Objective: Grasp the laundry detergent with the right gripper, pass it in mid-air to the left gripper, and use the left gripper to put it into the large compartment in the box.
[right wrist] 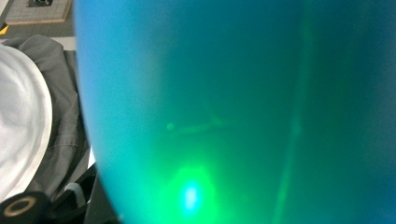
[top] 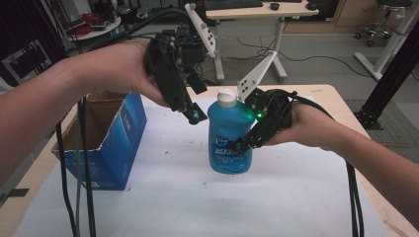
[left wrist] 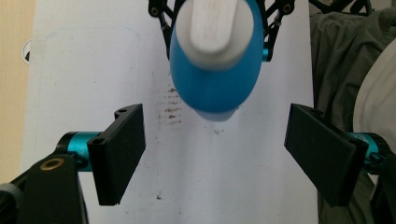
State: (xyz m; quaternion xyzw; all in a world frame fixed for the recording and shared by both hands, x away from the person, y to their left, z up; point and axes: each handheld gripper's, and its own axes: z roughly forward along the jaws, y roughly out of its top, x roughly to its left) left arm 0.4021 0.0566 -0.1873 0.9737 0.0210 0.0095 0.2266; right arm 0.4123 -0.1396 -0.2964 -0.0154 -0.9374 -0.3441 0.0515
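A blue bottle (top: pixel 228 143) with a white cap (top: pixel 227 97) stands upright on the white table cover (top: pixel 173 197). My right gripper (top: pixel 242 144) comes in from the right and is shut on the bottle's body about halfway up. My left gripper (top: pixel 190 111) hovers to the upper left of the cap, pointing down, open and holding nothing. In the left gripper view the bottle (left wrist: pixel 215 79) and its cap (left wrist: pixel 212 28) appear from above, beyond my open left gripper (left wrist: pixel 217 154). The bottle's blue wall (right wrist: pixel 233 93) sits very close in the right gripper view, with a green light reflected on it.
An open blue cardboard box (top: pixel 111 143) stands at the table's left side. Cables (top: pixel 84 187) hang from the left hand over the front left. A desk (top: pixel 257 12) and a chair (top: pixel 380 24) stand beyond the table's far edge.
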